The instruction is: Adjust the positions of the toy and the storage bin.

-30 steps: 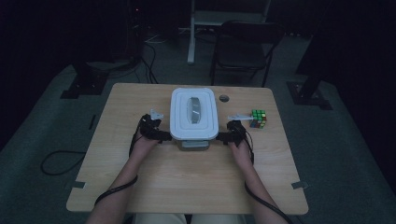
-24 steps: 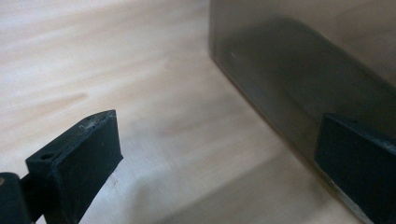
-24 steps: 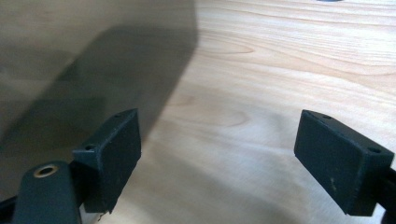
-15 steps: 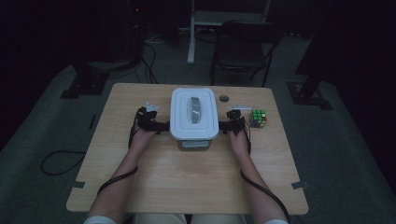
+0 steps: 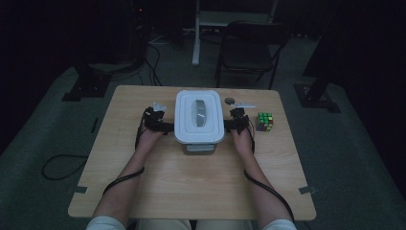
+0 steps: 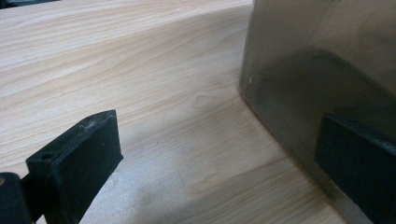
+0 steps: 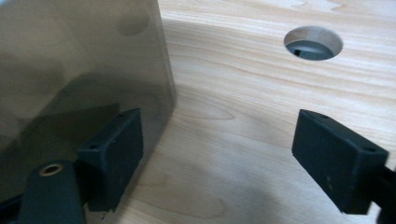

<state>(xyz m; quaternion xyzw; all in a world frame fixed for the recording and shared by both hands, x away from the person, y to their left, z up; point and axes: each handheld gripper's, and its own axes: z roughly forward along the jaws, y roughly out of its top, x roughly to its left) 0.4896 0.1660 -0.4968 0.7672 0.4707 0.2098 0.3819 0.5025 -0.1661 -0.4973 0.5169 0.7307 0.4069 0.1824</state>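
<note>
Container [image 5: 199,117], white-lidded and mid-table [image 5: 143,191], sits between our left gripper [image 5: 160,125] and right gripper [image 5: 235,123], both slid up its sides since a second ago, jaws spread empty, the right's just narrowing, so we seem to be repositioning.

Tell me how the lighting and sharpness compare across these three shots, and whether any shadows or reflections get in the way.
High view: dim, room nearly black, table and white-lidded container still readable. Left gripper view: brighter, wood grain sharp, the near jaws soft, a dark reflection on the container wall. Right gripper view: evenly lit, jaws fairly crisp, shadowy reflections on the wall.
</note>
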